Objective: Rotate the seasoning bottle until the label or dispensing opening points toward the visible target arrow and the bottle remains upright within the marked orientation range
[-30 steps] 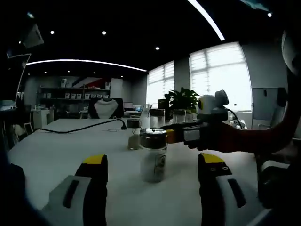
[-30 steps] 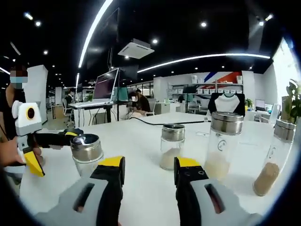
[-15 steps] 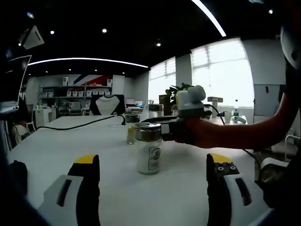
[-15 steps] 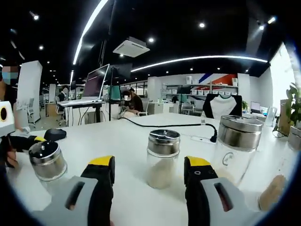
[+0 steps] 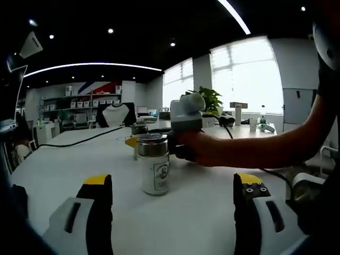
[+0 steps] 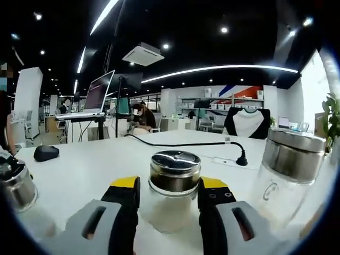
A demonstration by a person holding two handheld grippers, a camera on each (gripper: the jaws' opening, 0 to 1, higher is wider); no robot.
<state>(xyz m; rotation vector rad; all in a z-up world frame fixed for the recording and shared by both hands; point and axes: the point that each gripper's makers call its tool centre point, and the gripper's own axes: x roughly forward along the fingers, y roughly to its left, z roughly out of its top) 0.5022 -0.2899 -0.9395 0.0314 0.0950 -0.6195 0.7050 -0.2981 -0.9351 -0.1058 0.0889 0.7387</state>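
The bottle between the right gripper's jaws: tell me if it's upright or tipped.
Upright. In the right gripper view the seasoning bottle stands on the white table, steel cap level on top, with the right gripper flanking it.

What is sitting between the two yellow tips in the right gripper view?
A seasoning bottle with a metal lid stands upright between the right gripper's jaws.
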